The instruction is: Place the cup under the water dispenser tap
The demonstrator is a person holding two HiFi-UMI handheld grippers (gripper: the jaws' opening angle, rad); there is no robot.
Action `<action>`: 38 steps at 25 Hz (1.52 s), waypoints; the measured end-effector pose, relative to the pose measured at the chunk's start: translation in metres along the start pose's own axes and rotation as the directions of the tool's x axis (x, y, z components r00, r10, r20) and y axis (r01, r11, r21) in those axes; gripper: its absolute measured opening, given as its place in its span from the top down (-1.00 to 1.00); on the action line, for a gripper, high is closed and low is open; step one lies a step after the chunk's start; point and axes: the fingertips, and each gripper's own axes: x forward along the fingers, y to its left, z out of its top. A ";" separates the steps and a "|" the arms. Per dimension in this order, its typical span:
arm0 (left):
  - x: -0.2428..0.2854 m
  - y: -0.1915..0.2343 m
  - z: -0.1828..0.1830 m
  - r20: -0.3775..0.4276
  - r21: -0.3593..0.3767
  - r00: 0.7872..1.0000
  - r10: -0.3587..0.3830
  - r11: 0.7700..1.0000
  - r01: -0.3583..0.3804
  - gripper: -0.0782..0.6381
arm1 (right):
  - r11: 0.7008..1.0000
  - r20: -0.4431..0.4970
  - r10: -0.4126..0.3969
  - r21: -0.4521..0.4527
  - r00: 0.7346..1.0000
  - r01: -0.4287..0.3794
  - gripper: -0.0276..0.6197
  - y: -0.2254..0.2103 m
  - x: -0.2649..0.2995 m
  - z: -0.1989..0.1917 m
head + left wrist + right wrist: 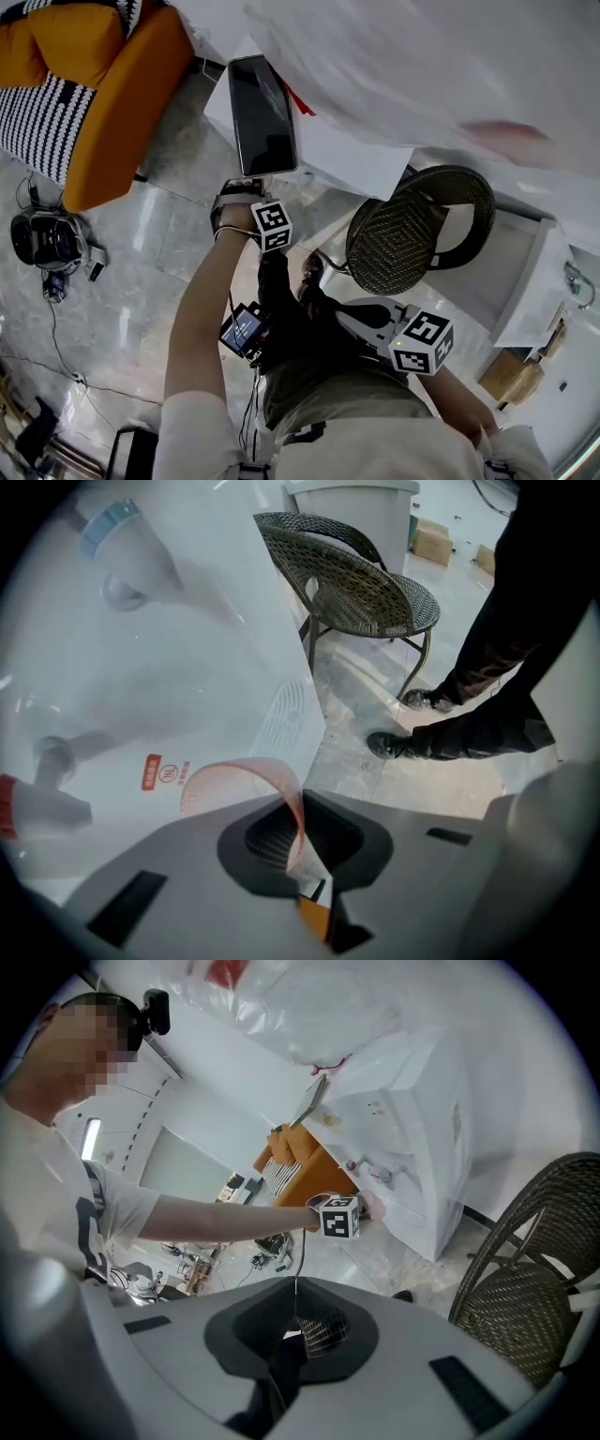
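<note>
Your left gripper (300,850) is clenched on the cup (234,780), its jaws nipping the thin wall just below the rim. The cup hangs close against the white front of the water dispenser (169,667), beside the printed label. The red tap (23,808) and the blue tap (112,532) both lie off to one side, and the cup does not look to be under either spout yet.

I judge the cup very light, soft and easily crushed. It is see-through pink plastic that bends where you pinch it, so squeeze no harder and set it down gently so it doesn't tip. It looks empty, with no liquid visible.

Further right stands the wicker chair (356,583). Your right gripper (291,1326) has its jaws together on nothing.
</note>
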 end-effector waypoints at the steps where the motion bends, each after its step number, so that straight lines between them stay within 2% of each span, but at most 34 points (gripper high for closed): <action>1: 0.004 0.001 -0.001 -0.002 0.001 1.000 0.003 1.000 -0.003 0.60 | 1.000 -0.009 -0.002 0.000 1.000 0.002 0.83 -0.001 0.001 -0.001; 4: 0.013 0.005 -0.003 -0.010 0.013 1.000 0.003 1.000 -0.002 0.60 | 1.000 -0.026 -0.010 0.007 1.000 0.011 0.83 -0.006 0.004 -0.005; 8: 0.022 0.008 -0.003 -0.023 0.066 1.000 0.017 0.998 -0.015 0.61 | 1.000 -0.056 -0.021 -0.004 0.998 0.021 0.83 -0.011 0.008 -0.008; 18: 0.031 0.032 -0.003 -0.055 0.092 0.998 0.040 0.995 -0.035 0.60 | 1.000 -0.057 -0.018 0.007 0.998 0.019 0.83 -0.021 0.011 -0.007; 28: 0.031 0.038 0.002 -0.043 0.089 0.998 0.045 0.995 -0.041 0.58 | 1.000 -0.054 -0.013 0.015 0.998 0.014 0.83 -0.024 0.011 -0.009; 38: 0.023 0.039 0.002 0.006 0.015 0.997 0.080 0.997 -0.080 0.31 | 1.000 -0.070 -0.004 -0.002 0.998 0.003 0.83 -0.021 0.020 -0.009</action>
